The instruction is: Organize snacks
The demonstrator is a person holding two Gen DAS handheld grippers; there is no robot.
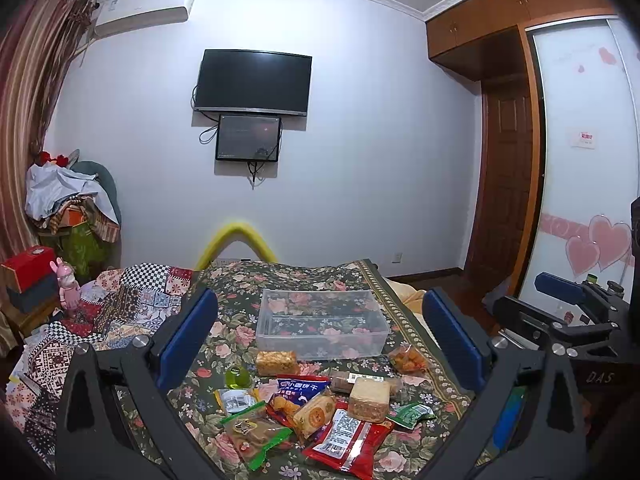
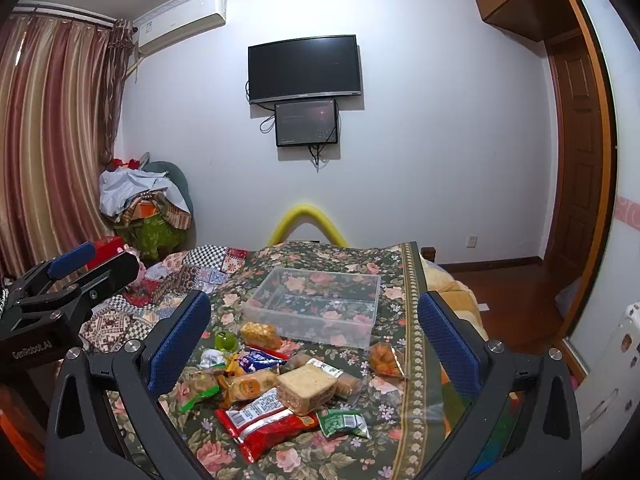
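Observation:
A clear plastic box (image 1: 320, 354) (image 2: 308, 330) stands empty on the floral cloth. In front of it lies a heap of snacks: a red packet (image 1: 348, 440) (image 2: 264, 416), a beige cracker block (image 1: 370, 398) (image 2: 306, 390), a blue-white packet (image 1: 300, 388) (image 2: 258, 360), a small green packet (image 1: 412, 414) (image 2: 342, 422), an orange snack bag (image 1: 408, 358) (image 2: 384, 358) and a green jelly cup (image 1: 238, 378) (image 2: 226, 340). My left gripper (image 1: 320, 300) (image 2: 94, 266) hovers open above the heap, holding nothing. My right gripper (image 2: 314, 300) (image 1: 552, 300) hovers open beside it, to its right.
The floral cloth (image 1: 240, 280) (image 2: 400, 420) covers a bed, with a patchwork quilt (image 1: 132, 300) (image 2: 192, 272) on its left. A red box (image 1: 28, 268) and a pink figure (image 1: 70, 292) stand at the left. A yellow foam arch (image 1: 236, 236) rises behind the bed. Wooden floor (image 2: 512, 308) lies to the right.

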